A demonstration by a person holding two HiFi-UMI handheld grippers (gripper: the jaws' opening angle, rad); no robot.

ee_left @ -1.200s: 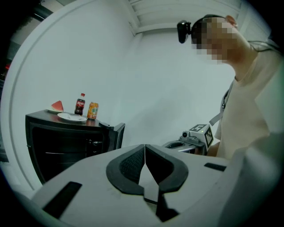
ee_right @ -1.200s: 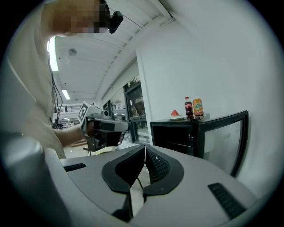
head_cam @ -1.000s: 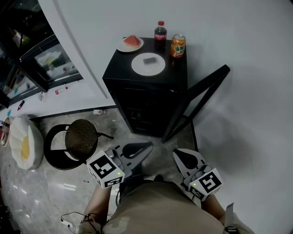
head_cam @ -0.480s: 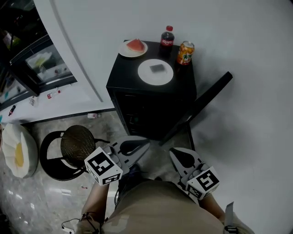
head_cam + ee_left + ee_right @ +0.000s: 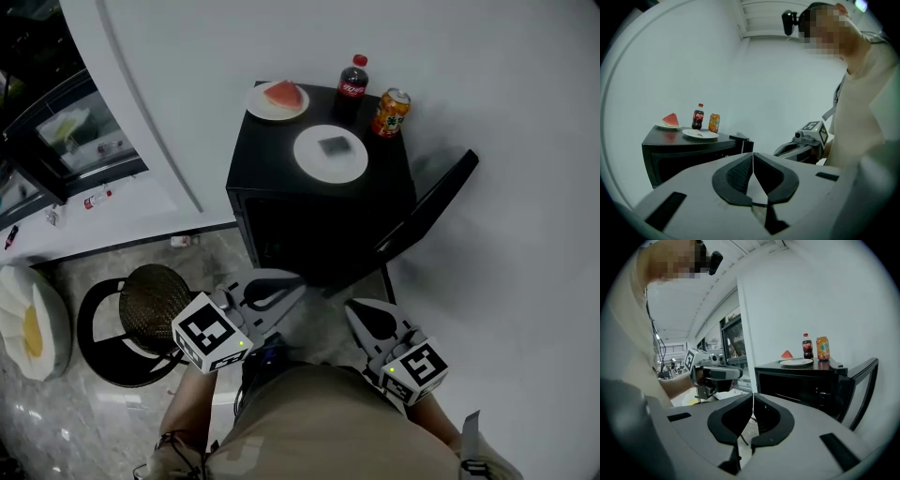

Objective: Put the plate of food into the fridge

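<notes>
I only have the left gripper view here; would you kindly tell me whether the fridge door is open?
Observer: Yes. The head view shows the door swung wide open on the right side of the fridge.
Operator: Thank you. Is the right gripper carrying anything?
Observer: No. In the right gripper view the right gripper has its jaws together, with nothing between them.
Operator: And what lies on the nearer plate?
Observer: From above, the plate carries one small dark grey piece near its middle. I cannot tell what it is.
</notes>
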